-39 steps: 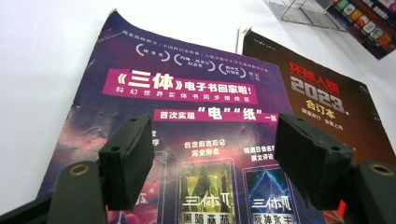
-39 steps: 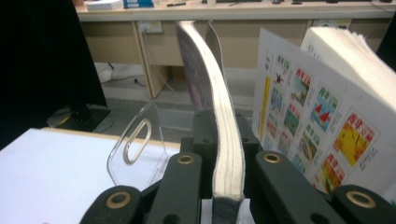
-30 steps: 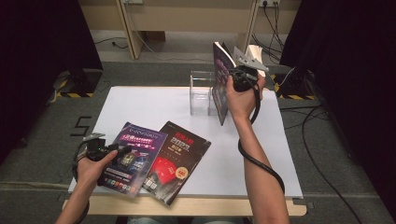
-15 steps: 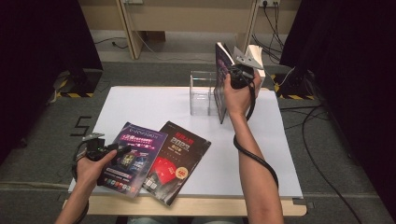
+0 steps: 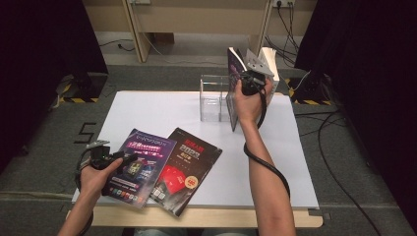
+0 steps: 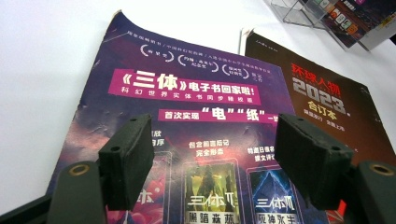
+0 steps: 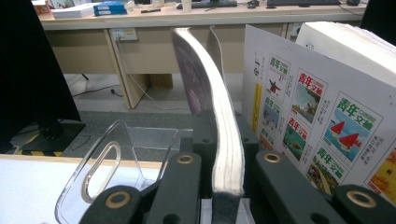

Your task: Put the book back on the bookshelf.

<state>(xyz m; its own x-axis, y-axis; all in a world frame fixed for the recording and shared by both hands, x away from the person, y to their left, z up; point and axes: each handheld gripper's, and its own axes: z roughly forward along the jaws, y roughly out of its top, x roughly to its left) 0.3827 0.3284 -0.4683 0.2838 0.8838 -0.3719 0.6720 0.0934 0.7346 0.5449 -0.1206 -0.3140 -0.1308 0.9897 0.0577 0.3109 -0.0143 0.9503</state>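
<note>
White tabletop [image 5: 162, 110], far edge: magazine [image 7: 219, 116] standing upright, spine vertical, clamped in right gripper [image 5: 246, 81], hanging just right of clear rack [image 5: 214, 98], slot lying to its left. Near edge: left gripper [image 6: 215, 154] gaping over purple booklet [image 5: 140, 164], lying flat beside dark booklet [image 5: 189, 167].

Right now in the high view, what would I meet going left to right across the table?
Left gripper → purple magazine → dark magazine → clear holder → upright magazine clamped in the right gripper.
</note>
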